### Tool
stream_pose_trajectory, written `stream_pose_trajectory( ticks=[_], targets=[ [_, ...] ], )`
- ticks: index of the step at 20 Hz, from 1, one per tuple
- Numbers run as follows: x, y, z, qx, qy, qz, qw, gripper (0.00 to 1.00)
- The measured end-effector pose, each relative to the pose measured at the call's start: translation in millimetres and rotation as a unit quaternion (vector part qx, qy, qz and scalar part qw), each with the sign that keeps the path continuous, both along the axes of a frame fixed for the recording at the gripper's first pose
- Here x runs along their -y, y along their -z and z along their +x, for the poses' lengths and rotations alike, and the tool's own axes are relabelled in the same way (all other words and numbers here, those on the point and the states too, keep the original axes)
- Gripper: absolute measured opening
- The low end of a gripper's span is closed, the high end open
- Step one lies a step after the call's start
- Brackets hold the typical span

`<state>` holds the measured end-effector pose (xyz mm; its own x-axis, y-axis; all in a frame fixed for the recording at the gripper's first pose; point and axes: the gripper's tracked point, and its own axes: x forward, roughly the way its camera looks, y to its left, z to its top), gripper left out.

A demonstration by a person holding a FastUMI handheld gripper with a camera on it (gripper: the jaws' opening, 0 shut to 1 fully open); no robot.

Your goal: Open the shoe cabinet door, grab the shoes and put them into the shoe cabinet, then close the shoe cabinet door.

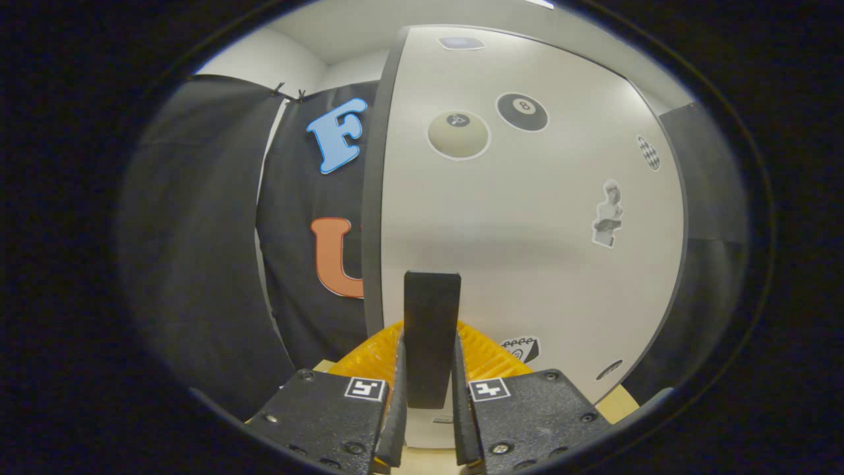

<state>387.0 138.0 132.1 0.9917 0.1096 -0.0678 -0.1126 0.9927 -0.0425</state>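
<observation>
The white shoe cabinet door stands close in front of me, with several stickers on its face, among them two billiard balls. Its dark left edge runs from top to bottom. A black upright handle sticks out from the door's lower part. My gripper is shut on this handle, one finger pressing on each side. Whether the door is ajar I cannot tell. The inside of the cabinet is hidden.
The booth's black cloth wall hangs to the left of the door and carries on behind it. A strip of light wooden surface shows low beside the right finger. More black cloth lies beyond the door's right edge.
</observation>
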Motion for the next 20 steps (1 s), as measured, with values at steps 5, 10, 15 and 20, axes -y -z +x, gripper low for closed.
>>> stream_pose_trajectory(
  ticks=[5,10,15,20],
  targets=[
    [0,-1,-22,-0.007,-0.040,0.007,0.999,0.30],
    [6,1,-47,-0.024,-0.073,-0.001,0.997,0.29],
    [15,0,-76,-0.028,-0.113,-0.004,0.993,0.29],
    [30,4,-95,-0.056,-0.128,-0.004,0.990,0.29]
  ],
)
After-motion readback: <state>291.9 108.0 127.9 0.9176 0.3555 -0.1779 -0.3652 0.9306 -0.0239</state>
